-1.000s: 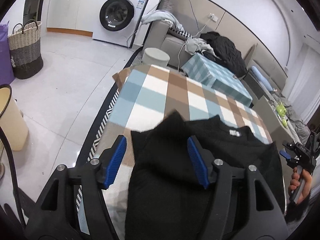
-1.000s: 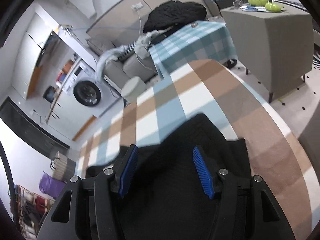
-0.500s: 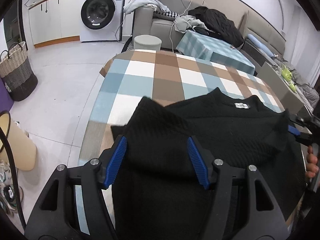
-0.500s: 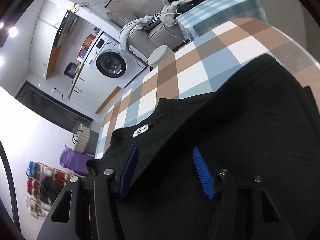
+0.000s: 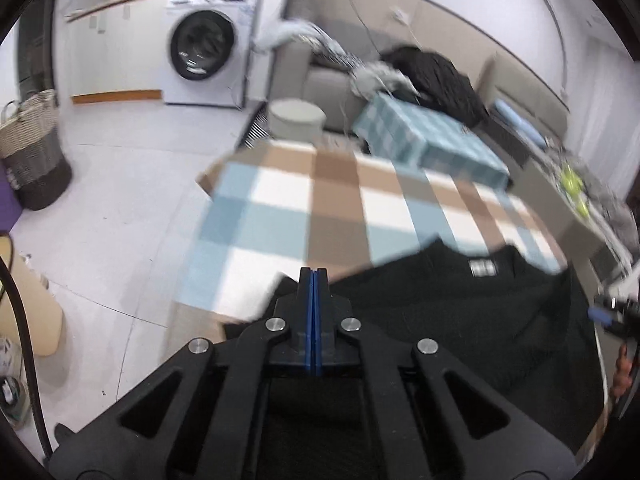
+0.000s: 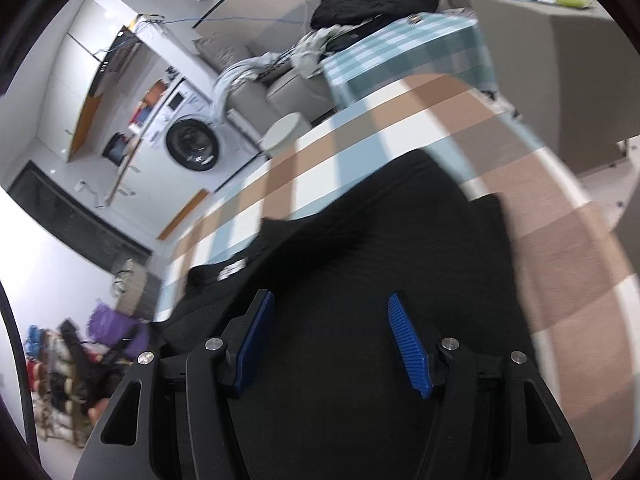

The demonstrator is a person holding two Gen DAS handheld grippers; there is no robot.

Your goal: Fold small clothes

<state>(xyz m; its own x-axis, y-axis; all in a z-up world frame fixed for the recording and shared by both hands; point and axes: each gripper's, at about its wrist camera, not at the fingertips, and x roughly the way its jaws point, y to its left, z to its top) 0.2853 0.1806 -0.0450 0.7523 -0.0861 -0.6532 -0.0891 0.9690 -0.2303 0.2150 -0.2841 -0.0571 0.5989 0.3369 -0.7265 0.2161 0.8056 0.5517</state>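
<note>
On the near part of the checked counter (image 5: 280, 216) lies the black sweater (image 5: 460, 312), label up and partly doubled over, so I judge the folding begun but unfinished. The left tongs (image 5: 314, 276) have just clenched, whether on fabric I cannot tell; the right tongs (image 6: 330, 334) hang released above the knit. Far off stand a washing machine (image 5: 204, 50), a basket (image 5: 32, 148) and a cluttered sofa (image 5: 332, 80).

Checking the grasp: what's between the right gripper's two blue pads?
Only the black sweater lying behind the right gripper; its pads stand apart, gripping nothing, in the right wrist view.
</note>
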